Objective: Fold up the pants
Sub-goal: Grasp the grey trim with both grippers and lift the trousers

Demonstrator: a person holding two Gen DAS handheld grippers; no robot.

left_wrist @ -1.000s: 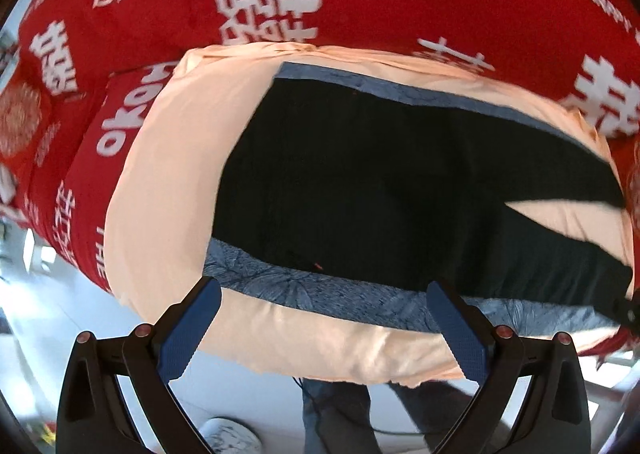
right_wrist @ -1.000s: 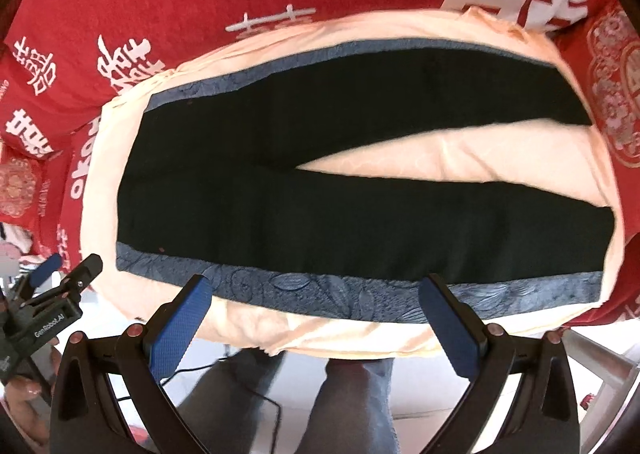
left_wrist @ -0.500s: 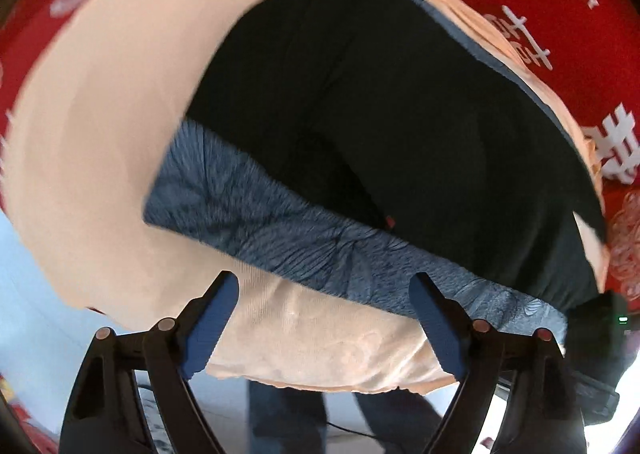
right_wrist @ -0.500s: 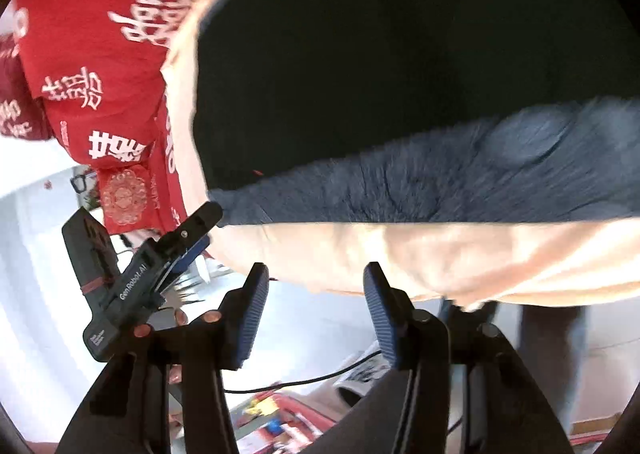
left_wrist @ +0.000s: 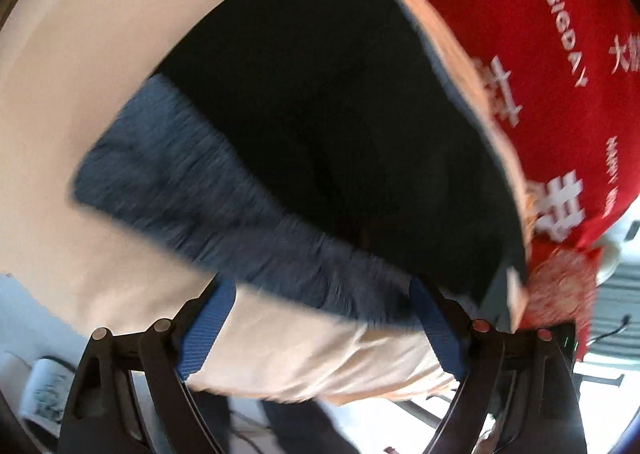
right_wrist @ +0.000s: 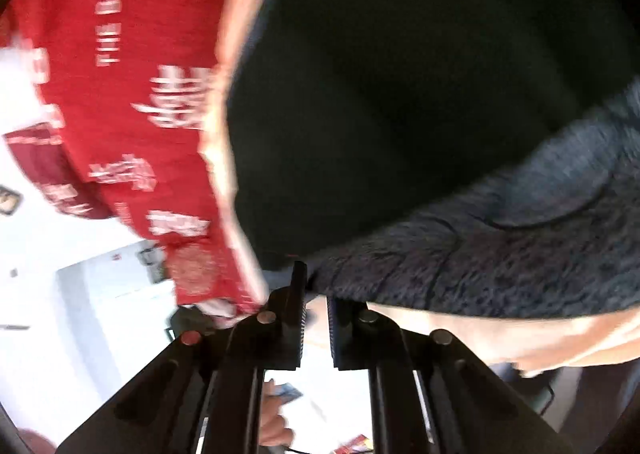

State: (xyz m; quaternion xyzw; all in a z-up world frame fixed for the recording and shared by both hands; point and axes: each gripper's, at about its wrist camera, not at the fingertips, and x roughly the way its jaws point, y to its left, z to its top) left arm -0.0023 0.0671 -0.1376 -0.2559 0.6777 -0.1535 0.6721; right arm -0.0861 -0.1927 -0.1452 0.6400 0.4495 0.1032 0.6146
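- We have dropped both grippers from a high overview of the bed down to its near edge; a second ago the whole black pants [left_wrist: 328,125] lay spread in view, both legs apart, and now they fill each view close up. We judge the fold has not begun: this is the reach for a first hold.
- The pants lie flat on the peach sheet [left_wrist: 100,53], over the blue patterned band [left_wrist: 208,189] that runs along their near side, with the red quilt [left_wrist: 540,73] beyond.
- Our right gripper [right_wrist: 316,314] has just been closing and is now nearly clenched, its tips at the near corner of the pants [right_wrist: 400,93] where the band [right_wrist: 520,246] ends. Blur hides whether any cloth is pinched; we cannot tell.
- Our left gripper [left_wrist: 324,330] stands wide, a little narrower than a second ago, its pads straddling the band's edge just short of the pants, gripping nothing.
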